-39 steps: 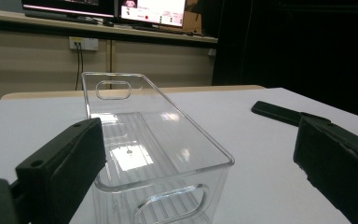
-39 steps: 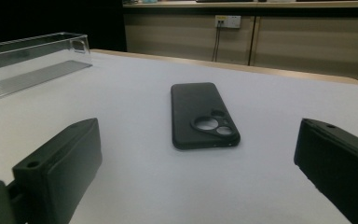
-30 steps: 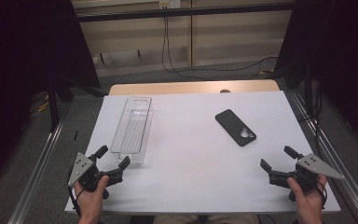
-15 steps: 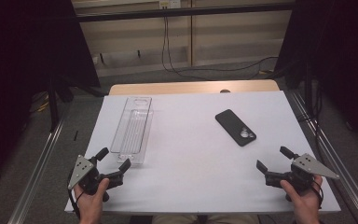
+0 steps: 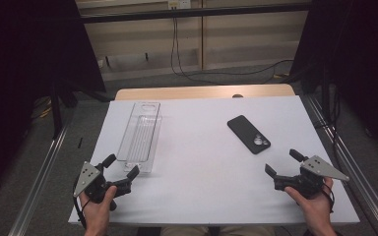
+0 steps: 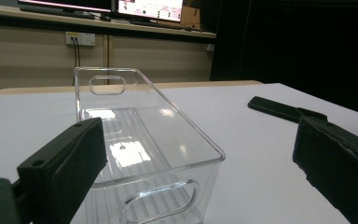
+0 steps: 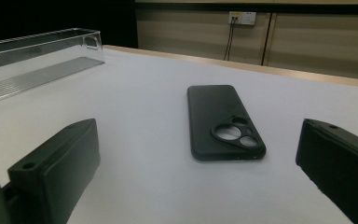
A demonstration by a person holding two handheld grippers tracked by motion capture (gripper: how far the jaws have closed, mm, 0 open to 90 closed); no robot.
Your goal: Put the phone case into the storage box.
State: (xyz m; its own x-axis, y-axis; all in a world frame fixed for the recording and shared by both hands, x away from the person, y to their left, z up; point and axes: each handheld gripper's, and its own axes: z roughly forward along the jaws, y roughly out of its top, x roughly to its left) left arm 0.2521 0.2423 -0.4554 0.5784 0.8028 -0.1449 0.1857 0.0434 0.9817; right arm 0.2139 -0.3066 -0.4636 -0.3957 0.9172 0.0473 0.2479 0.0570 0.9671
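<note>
A clear plastic bin (image 5: 140,137) lies lengthwise on the left half of the white table (image 5: 202,162), empty, with handle cut-outs at both ends. A black phone (image 5: 248,133) lies face down at the right, camera rings toward me. My left gripper (image 5: 121,166) rests at the front left, open, just short of the clear bin's (image 6: 140,144) near end. At the front right my right gripper (image 5: 284,162) is open and empty, with the black phone (image 7: 221,121) a short way ahead between its jaws' lines. The phone (image 6: 279,108) is also off to the right in the left gripper view.
A wooden table edge (image 5: 204,92) runs behind the white top. Metal rails (image 5: 42,172) flank both sides. Cables (image 5: 177,44) hang down the back wall, and dark curtains stand at left and right.
Both hands have drifted slightly inward and forward near the front edge. The bin and phone have not moved.
</note>
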